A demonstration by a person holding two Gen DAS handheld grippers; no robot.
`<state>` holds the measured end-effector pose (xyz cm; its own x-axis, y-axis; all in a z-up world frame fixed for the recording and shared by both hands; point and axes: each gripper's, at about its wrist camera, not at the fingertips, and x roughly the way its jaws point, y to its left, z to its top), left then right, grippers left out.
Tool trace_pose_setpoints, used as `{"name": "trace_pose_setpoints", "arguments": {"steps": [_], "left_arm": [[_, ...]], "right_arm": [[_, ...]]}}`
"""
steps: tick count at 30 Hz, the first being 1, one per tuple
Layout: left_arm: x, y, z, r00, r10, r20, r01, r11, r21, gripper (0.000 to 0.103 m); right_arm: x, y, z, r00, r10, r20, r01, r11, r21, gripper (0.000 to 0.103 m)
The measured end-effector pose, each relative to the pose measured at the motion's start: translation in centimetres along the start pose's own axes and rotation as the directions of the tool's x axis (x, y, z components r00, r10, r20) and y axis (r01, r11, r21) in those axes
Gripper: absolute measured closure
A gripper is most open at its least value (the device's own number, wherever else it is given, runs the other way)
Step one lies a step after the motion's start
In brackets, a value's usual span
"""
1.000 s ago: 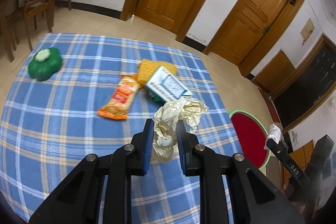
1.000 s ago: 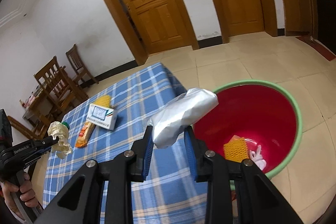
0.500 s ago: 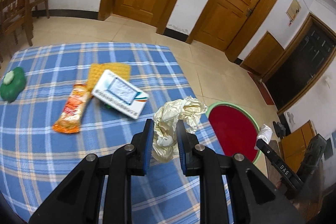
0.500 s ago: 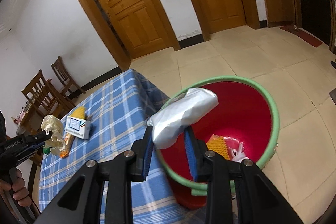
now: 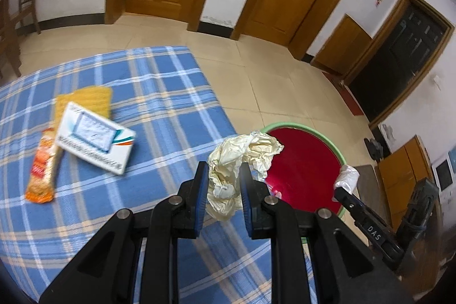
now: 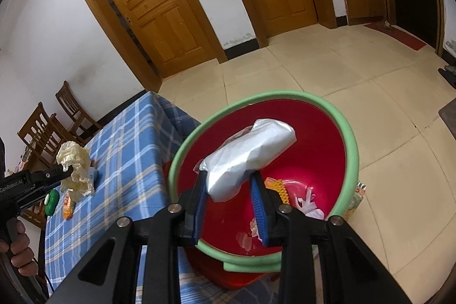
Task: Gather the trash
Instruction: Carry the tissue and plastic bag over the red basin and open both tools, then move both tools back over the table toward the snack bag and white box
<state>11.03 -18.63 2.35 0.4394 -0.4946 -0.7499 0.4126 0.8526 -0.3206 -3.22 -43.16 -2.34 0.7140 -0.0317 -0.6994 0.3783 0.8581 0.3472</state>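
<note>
A: Right gripper (image 6: 229, 190) was clamped on a silver foil wrapper (image 6: 248, 158), crumpled and bulky, held above the open mouth of the red bin (image 6: 327, 150). Most of the wrapper sat inside the line of the bin's green rim (image 6: 285, 97).

B: And the left?

A: Left gripper (image 5: 222, 185) was closed on a wad of cream crumpled paper (image 5: 242, 158). From the left wrist view it sat over the table edge, just beside the bin but not yet over it.

B: Judgement on the step in hand?

A: Dropping the foil wrapper. Best done with the jaws centred over the red interior, well clear of the rim, then opened fully so the light foil does not cling to a pad. The left should wait until its paper is over the bin mouth; releasing at the table edge risks a fall between cloth and bin.

B: Bin contents?

A: An orange mesh-patterned piece (image 6: 278, 188) and some white scraps (image 6: 309, 204) lay at the bottom. Otherwise the bin looked mostly empty.

B: Left on the table?

A: On the blue plaid tablecloth (image 5: 159, 93): a white box (image 5: 95, 137), an orange snack packet (image 5: 41, 170), a yellow textured pad (image 5: 85, 101) partly under the box. A green object (image 6: 52, 201) showed only in the right wrist view.
</note>
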Motion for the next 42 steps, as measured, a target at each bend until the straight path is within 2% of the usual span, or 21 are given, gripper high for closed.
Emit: {"name": "trace_pose_setpoints", "arguments": {"steps": [13,19,20,22,23,24,32,42], "left_arm": [[4.6,-5.5,-0.1,0.996,-0.039,-0.079,0.050,0.990,0.135,0.082],[6.1,-7.2,-0.6,0.991,-0.073,-0.114,0.091,0.983,0.159,0.082],[6.2,-7.3,-0.7,0.990,-0.077,-0.116,0.095,0.982,0.160,0.081],[6.4,-7.6,-0.7,0.989,-0.083,-0.123,0.102,0.982,0.159,0.070],[6.4,-7.7,-0.7,0.989,-0.080,-0.121,0.099,0.983,0.156,0.062],[6.4,-7.6,-0.6,0.990,-0.079,-0.117,0.097,0.983,0.154,0.060],[5.3,-6.9,-0.2,0.993,-0.073,-0.090,0.085,0.987,0.138,0.060],[2.5,-4.2,-0.3,0.999,-0.034,-0.027,0.037,0.995,0.094,0.060]], "right_arm": [[1.3,-2.4,-0.6,0.999,-0.011,-0.033,0.013,0.999,0.049,0.068],[1.0,-3.1,-0.7,0.999,-0.007,-0.031,0.010,0.997,0.081,0.067],[0.9,-3.2,-0.7,1.000,-0.007,-0.027,0.010,0.996,0.085,0.065],[0.8,-3.1,-0.6,1.000,-0.011,-0.020,0.012,0.996,0.089,0.060],[0.7,-3.2,-0.5,1.000,-0.010,-0.016,0.012,0.996,0.092,0.058],[0.6,-3.2,-0.6,1.000,-0.011,-0.013,0.012,0.995,0.094,0.057],[-0.1,-2.8,-0.4,1.000,-0.011,0.004,0.010,0.996,0.087,0.057],[-0.8,-0.8,0.2,1.000,0.004,0.011,-0.004,0.999,0.037,0.054]]}}
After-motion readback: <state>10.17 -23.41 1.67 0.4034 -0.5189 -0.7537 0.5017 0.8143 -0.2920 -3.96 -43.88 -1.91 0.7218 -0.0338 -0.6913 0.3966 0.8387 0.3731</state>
